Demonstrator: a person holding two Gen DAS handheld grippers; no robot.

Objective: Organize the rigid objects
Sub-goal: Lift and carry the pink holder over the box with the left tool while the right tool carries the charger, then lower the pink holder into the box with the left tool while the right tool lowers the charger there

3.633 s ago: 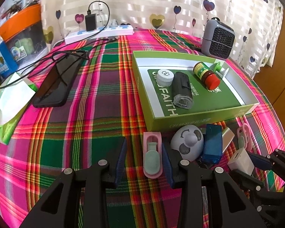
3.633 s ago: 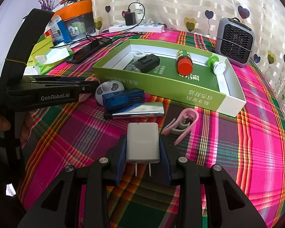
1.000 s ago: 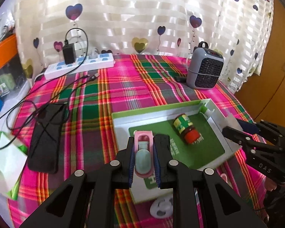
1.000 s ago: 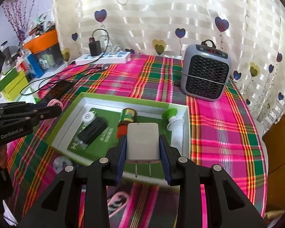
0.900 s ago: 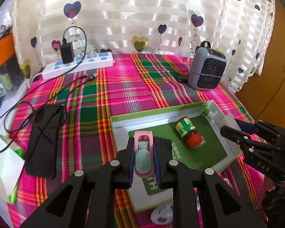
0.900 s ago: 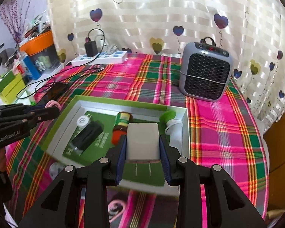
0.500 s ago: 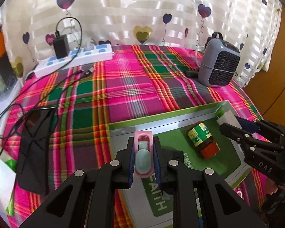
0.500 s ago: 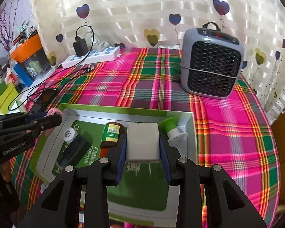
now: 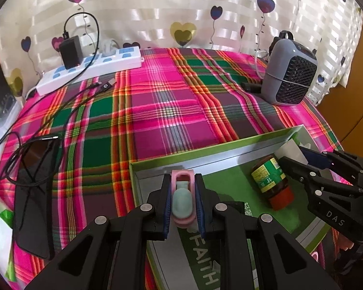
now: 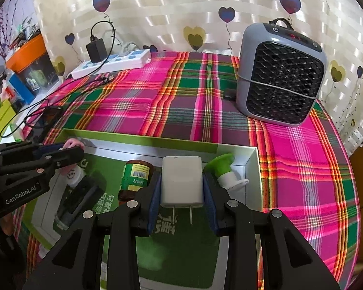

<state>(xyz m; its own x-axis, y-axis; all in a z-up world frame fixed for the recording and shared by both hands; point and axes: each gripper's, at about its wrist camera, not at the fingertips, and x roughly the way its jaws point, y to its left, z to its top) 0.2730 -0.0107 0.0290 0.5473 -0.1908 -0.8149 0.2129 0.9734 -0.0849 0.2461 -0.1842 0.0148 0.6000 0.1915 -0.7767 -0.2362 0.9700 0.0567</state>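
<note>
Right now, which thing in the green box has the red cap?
The brown bottle with the green label, lying on its side in the box. The white jar has a white lid, and the green-topped bottle has no red on it.

Pink-green plaid tablecloth, green box, white charger.

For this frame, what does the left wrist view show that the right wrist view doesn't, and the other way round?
Only the left wrist view shows the pink clip face-on in the left gripper, and the whole black phone lying on the cloth.

Only the right wrist view shows the white charger front-on in the right gripper, the green-and-white stopper, the white round cap, a black device and the orange-lidded bin.

Both show the green box, the brown bottle, the grey heater and the power strip.
</note>
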